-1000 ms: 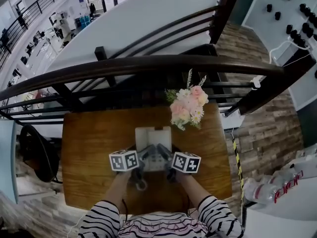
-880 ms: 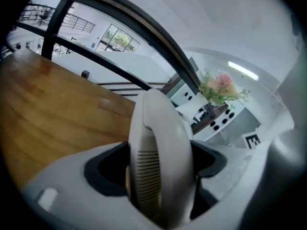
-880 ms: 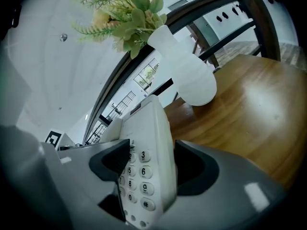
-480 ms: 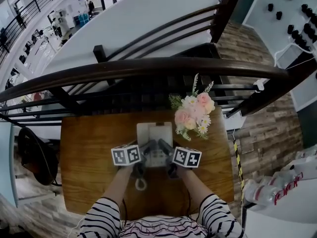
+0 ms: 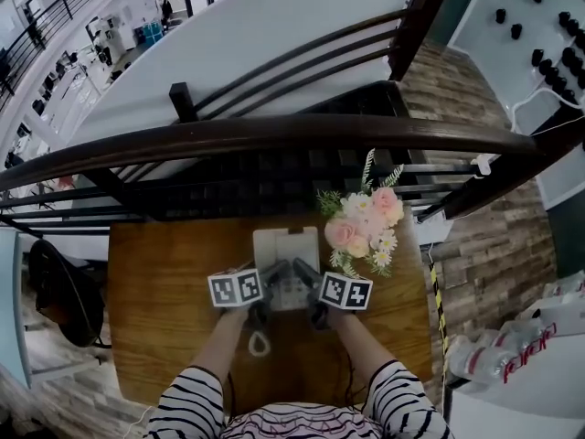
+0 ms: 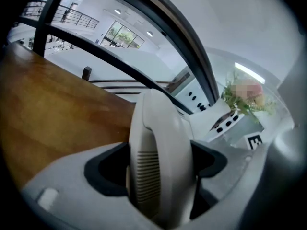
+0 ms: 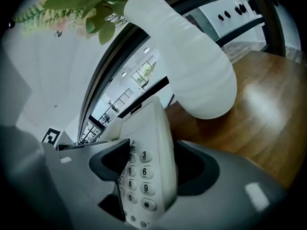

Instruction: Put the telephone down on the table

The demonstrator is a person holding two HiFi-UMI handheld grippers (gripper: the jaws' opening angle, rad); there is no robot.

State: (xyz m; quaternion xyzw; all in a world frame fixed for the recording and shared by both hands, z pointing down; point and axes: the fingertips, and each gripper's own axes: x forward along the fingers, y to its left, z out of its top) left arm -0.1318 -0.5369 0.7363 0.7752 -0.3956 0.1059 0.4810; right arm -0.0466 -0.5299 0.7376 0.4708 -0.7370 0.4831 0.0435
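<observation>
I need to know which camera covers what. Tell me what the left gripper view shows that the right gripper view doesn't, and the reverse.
Only the left gripper view: the ribbed handset, clamped between the tongs of the left gripper.
Only the right gripper view: the number keypad, gripped at its edge by the tongs of the right gripper, and the white vase.
Both: the telephone, the wooden table, the dark railing and the flowers.

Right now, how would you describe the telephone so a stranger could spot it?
Find the brown wooden table against the dark railing. At its middle, left of the pink flowers, the left gripper and right gripper clamp a pale telephone, the only thing with number buttons.
</observation>
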